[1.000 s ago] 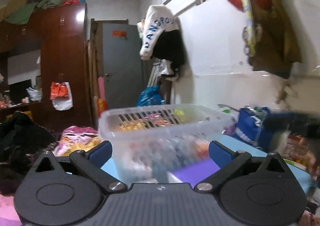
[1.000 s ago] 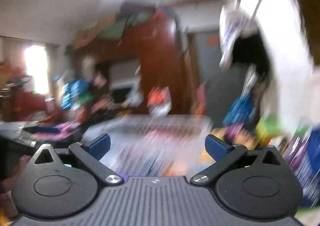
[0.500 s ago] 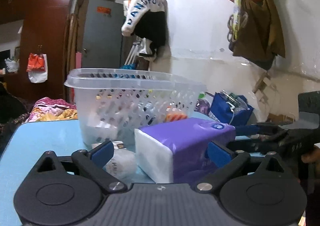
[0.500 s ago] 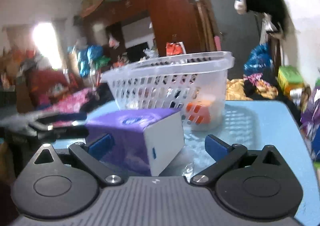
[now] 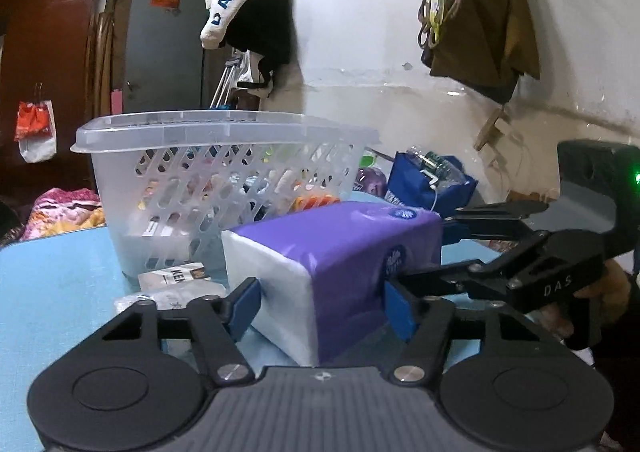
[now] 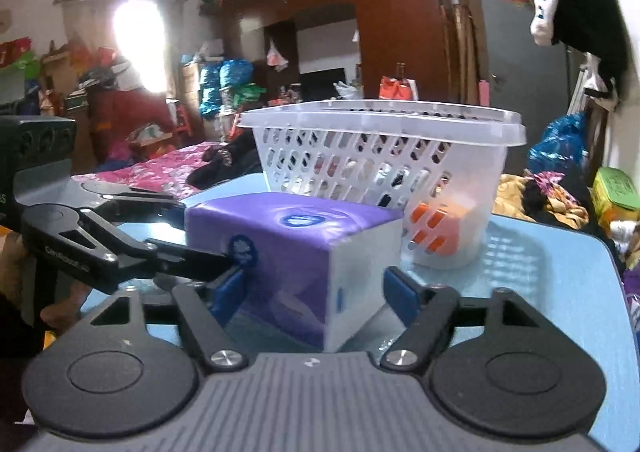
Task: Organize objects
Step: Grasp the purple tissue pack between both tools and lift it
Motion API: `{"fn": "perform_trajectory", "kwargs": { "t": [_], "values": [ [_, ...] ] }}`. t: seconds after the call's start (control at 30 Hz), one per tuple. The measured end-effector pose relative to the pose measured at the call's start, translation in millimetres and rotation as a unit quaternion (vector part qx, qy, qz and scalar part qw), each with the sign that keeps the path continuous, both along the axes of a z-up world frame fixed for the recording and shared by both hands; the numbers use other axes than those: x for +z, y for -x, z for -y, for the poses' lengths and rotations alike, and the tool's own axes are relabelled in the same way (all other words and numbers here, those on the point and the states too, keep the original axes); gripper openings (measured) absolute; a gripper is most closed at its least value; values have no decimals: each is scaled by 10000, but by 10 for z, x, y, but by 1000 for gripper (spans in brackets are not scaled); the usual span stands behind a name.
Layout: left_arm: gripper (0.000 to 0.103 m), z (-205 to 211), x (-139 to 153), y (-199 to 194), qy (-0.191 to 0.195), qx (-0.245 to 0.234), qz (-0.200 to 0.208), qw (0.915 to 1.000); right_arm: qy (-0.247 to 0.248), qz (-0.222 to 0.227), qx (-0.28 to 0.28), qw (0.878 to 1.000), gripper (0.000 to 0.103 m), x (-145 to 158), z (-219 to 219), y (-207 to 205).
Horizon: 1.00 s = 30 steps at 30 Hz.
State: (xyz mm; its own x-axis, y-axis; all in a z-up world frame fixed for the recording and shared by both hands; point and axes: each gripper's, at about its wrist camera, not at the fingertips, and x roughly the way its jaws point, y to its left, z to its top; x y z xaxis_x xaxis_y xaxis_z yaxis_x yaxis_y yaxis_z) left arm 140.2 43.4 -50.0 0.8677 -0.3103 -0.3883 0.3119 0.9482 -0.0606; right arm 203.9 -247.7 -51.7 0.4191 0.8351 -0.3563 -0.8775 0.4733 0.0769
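Closer now than half a second back: both claws down at a purple tissue pack (image 5: 340,252) on the blue bench (image 5: 48,284), in front of a clear basket (image 5: 224,156). From the left, left claw (image 5: 322,306) astride one end, blue pads just beside it, contact not certain. From the right, right claw (image 6: 314,292) likewise astride the other end, seemingly not yet clamped. Small packets (image 5: 172,284) beside the basket. Likely a two-sided lift into the basket next.
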Motion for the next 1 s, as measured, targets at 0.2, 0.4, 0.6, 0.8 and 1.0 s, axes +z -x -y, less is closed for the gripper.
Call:
{"fn": "perform_trajectory", "kwargs": {
  "t": [0.2,0.4,0.6,0.8,1.0],
  "values": [
    [67,16,8,73,-20,-27,159,9999,-7,339,-91,9994,67,0,21,151],
    [65,29,32,291,-10,-191,470,9987,-111,443,-110,9989,64,6,136,339],
    [63,15,80,487,74,-326,715,9969,-244,629,-69,9977,61,33,219,478],
    [60,5,122,579,96,-359,977,9945,-371,687,-61,9969,58,112,229,481],
    [58,13,188,643,28,-337,1173,9925,-447,787,-90,9959,55,175,234,477]
  ]
}}
